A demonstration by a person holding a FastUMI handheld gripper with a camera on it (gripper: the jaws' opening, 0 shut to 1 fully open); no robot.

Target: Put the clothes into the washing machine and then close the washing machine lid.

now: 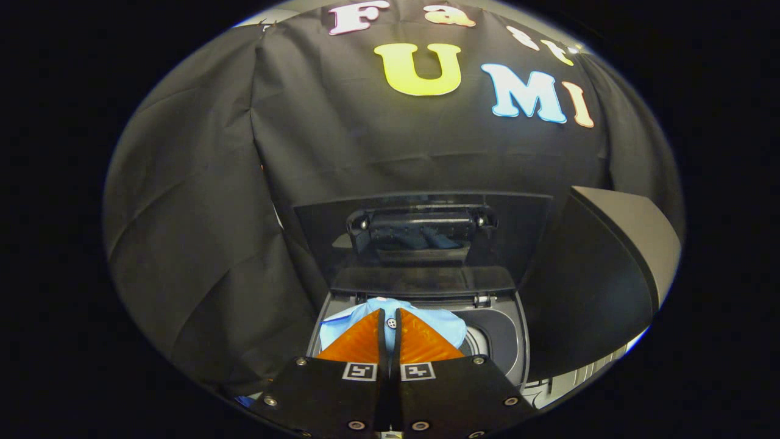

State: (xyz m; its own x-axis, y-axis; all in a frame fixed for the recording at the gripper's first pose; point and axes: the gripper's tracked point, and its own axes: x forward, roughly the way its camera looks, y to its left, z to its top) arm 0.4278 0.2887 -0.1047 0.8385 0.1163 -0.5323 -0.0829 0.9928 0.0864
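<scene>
Gripping a light blue shirt (390, 323), the gripper (390, 317) has its 2 fingers (359, 341) pinched nearly together, with a fold of the cloth and 1 small button caught in the narrow slit between them. The shirt hangs just over the open top of the washing machine (506, 341), spreading out on both sides of the fingers and covering the near part of the opening; a curved bit of the drum shows just beside the cloth. Beyond the fingers the machine's lid (426, 231) stands upright and open, its dark glossy panel facing the camera. Black cloth (195, 231) hangs behind and beside the machine.
</scene>
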